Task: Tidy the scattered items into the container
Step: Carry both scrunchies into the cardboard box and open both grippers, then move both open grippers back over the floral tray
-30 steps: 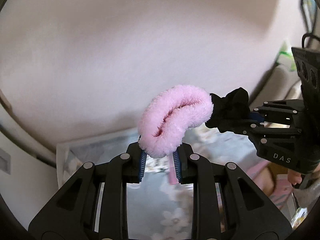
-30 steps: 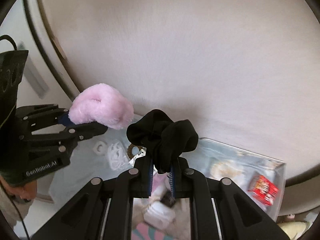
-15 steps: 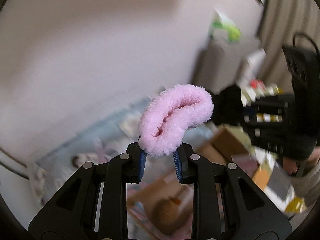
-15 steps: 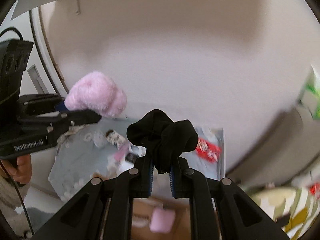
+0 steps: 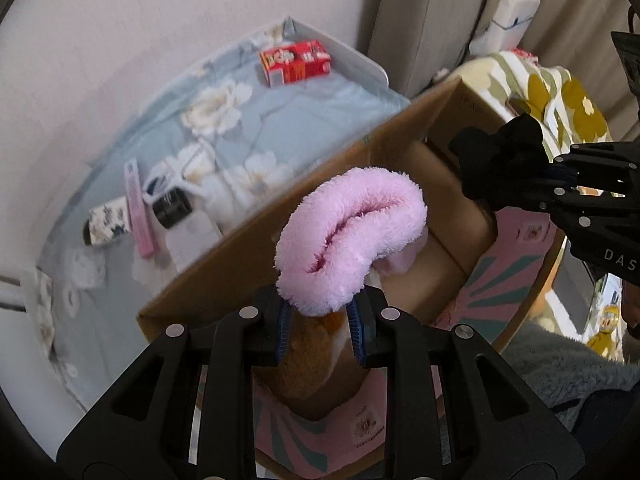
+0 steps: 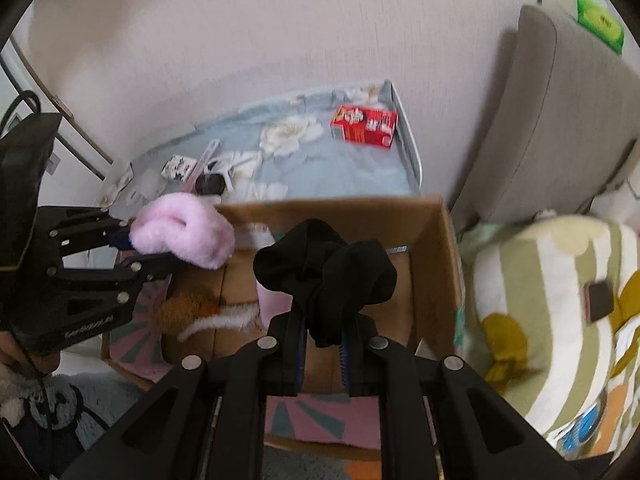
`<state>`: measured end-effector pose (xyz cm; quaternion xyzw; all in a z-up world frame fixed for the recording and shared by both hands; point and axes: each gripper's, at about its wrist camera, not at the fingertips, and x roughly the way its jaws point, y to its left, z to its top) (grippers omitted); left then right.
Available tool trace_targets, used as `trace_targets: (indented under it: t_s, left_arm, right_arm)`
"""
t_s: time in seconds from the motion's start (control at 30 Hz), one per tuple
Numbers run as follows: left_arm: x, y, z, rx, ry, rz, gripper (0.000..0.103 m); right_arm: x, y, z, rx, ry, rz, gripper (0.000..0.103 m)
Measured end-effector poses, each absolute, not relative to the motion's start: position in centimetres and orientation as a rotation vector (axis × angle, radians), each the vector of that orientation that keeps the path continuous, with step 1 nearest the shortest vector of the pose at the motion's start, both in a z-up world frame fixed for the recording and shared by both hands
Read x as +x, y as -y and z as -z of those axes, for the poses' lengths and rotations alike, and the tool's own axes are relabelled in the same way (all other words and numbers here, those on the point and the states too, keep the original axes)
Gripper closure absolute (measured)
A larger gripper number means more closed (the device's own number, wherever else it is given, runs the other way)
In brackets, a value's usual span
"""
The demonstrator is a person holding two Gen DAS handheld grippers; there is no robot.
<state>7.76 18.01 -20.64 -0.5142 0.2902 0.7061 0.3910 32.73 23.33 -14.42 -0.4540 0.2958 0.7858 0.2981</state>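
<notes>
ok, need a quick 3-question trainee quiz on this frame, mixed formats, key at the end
1. True or false: the left gripper is shut on the pink fluffy scrunchie.
2. What does the right gripper hold? A) red snack box B) black scrunchie C) pink comb
3. Fill in: both grippers hang over the open ____ box, while the red snack box lies on the floral cloth.

Key: 1 true; 2 B, the black scrunchie; 3 cardboard.

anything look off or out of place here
Nothing damaged or spilled. Clutter remains on the floral tray: a red box, a pink strip and a black-capped bottle. The pink scrunchie and black scrunchie are held over the cardboard box.
</notes>
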Motion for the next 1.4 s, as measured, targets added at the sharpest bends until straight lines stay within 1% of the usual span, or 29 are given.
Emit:
trace_targets:
  t_s: [0.03,0.07,0.1,0.17,0.47,0.53,0.57,0.6,0.63,0.67,0.7,0.73,0.77,0.9,1.1,1.4]
  left_arm:
    - [8.1,-17.8,20.5,-1.310,-0.751,-1.787,0.082]
    - [8.4,-17.8,20.9,-1.311,-0.768,-1.781,0.081]
    - [8.8,-17.6,20.9,-1.306,-0.789,-1.778,0.081]
    - [9.4,-17.1,20.9,-1.304,-0.815,-1.772,0.081]
    - [10.1,-16.6,21.4,-1.321,-0.830,-1.747,0.081]
    - [10.1,-16.7,21.4,-1.316,-0.839,-1.743,0.076]
    - [10.0,-16.7,21.4,-1.317,-0.841,-1.744,0.061]
    - [10.0,-16.8,21.4,-1.319,-0.841,-1.755,0.035]
    - [9.8,-16.8,21.3,-1.315,-0.831,-1.761,0.023]
    - [10.0,-16.6,21.1,-1.308,-0.812,-1.766,0.012]
    - [9.9,-16.3,20.6,-1.297,-0.775,-1.770,0.011]
    - [9.8,-16.2,20.2,-1.295,-0.756,-1.774,0.011]
    - [9.7,-16.1,19.9,-1.295,-0.740,-1.783,0.011]
    - [9.2,-15.2,19.4,-1.307,-0.699,-1.821,0.010]
    - [8.9,-14.7,19.4,-1.320,-0.698,-1.844,0.010]
    - [7.4,-13.0,18.5,-1.328,-0.648,-1.905,0.010]
  right_arm:
    - [32.3,-22.6,14.4,-1.211,-0.791,-2.086,0.090]
    - [29.2,-21.3,15.5,-1.225,-0.793,-2.081,0.090]
    - [27.7,-20.1,14.2,-1.234,-0.790,-2.076,0.090]
    - [26.6,-19.0,15.7,-1.256,-0.792,-2.070,0.090]
    - [28.0,-17.2,16.6,-1.305,-0.829,-2.036,0.090]
    - [28.2,-17.2,16.5,-1.302,-0.835,-2.030,0.090]
    - [28.6,-17.3,16.5,-1.302,-0.836,-2.030,0.090]
    - [28.7,-17.1,16.5,-1.303,-0.839,-2.034,0.089]
    - [28.9,-17.2,16.5,-1.304,-0.840,-2.038,0.080]
    - [28.7,-16.9,16.6,-1.307,-0.847,-2.036,0.066]
    - [28.7,-16.9,16.5,-1.308,-0.849,-2.029,0.057]
    - [28.7,-16.9,16.4,-1.307,-0.848,-2.014,0.042]
    - [28.9,-17.0,16.3,-1.310,-0.843,-2.005,0.037]
    - [29.2,-17.2,15.7,-1.272,-0.839,-2.009,0.037]
    - [29.7,-18.1,15.6,-1.221,-0.934,-2.013,0.037]
    - [28.4,-17.8,15.1,-1.187,-0.928,-2.043,0.037]
